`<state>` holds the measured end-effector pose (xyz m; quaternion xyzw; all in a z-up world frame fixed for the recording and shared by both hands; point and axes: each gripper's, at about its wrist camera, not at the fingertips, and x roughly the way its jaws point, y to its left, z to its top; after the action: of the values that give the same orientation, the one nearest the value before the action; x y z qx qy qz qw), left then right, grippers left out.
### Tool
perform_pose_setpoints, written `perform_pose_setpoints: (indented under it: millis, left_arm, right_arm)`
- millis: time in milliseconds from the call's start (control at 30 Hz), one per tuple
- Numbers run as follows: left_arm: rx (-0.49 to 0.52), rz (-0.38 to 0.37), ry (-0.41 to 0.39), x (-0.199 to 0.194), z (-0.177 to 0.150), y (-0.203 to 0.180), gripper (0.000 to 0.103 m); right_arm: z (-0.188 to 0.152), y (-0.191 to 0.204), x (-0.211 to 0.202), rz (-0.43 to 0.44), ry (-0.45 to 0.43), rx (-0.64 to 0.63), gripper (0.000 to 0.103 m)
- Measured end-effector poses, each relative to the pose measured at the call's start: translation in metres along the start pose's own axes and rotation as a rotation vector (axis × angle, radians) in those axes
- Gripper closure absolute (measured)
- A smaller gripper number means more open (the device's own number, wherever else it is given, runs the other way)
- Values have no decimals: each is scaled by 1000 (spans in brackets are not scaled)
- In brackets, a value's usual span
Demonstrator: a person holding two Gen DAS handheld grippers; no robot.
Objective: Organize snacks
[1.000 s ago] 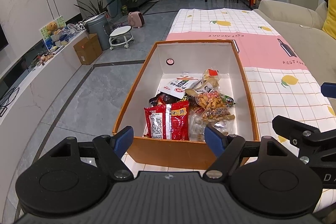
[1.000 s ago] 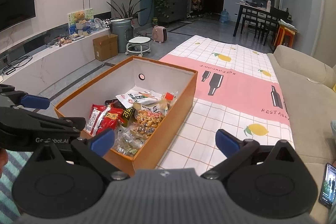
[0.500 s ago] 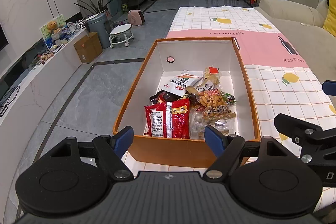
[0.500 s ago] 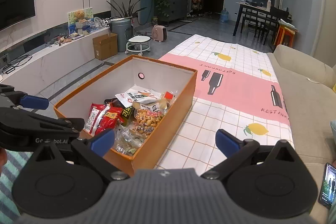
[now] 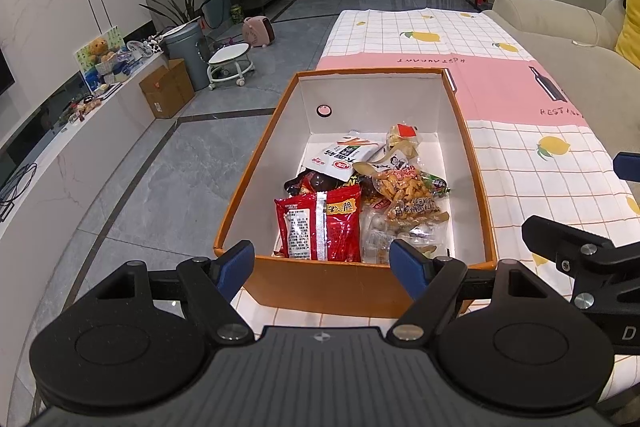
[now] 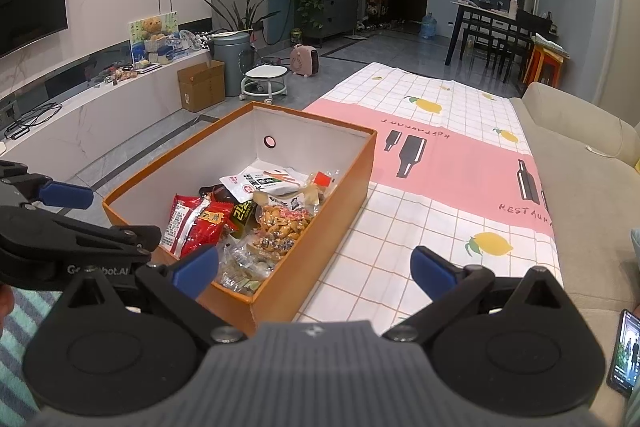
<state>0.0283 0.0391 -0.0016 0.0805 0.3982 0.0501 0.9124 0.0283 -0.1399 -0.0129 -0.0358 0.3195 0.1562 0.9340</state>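
At the bottom of the left wrist view the left gripper point(image 5: 322, 261) hangs just short of the near wall of the orange cardboard box with a white inside point(image 5: 468, 147), its blue-tipped fingers point(image 5: 236, 263) spread wide and holding nothing. In the right wrist view the right gripper point(image 6: 314, 265) is likewise spread and empty, over the box's near right corner.

The box sits on the bench, which is covered by a white checked cloth with lemons and a pink band point(image 6: 440, 163). The snacks lie heaped in the near half of the box. Nearest, at centre frame, is a red crinkly foil packet with a silver seam point(image 5: 320, 227); right of it clear bags of small wrapped sweets point(image 5: 378, 237), then a clear bag of orange crackers point(image 5: 402, 187). Farther back a white flat pouch with green print point(image 5: 340, 157) leans over dark packets.

All of these look light and soft; the foil is likely slippery and the crackers easily crushed. The red packet's sealed upper edge seems the safest place to pinch, gently.
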Motion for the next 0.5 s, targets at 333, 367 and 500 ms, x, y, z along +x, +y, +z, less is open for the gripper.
perform_pose_setpoints:
  millis: [333, 367, 500]
  left_arm:
    - [11, 8, 0, 1, 0, -1, 13]
    - [12, 9, 0, 1, 0, -1, 13]
    - [12, 8, 3, 0, -1, 0, 13]
  right_arm:
    - [-1, 1, 2, 8, 10, -1, 4]
    - [-1, 1, 2, 7, 11, -1, 4]
    - [-1, 1, 2, 7, 11, 0, 4]
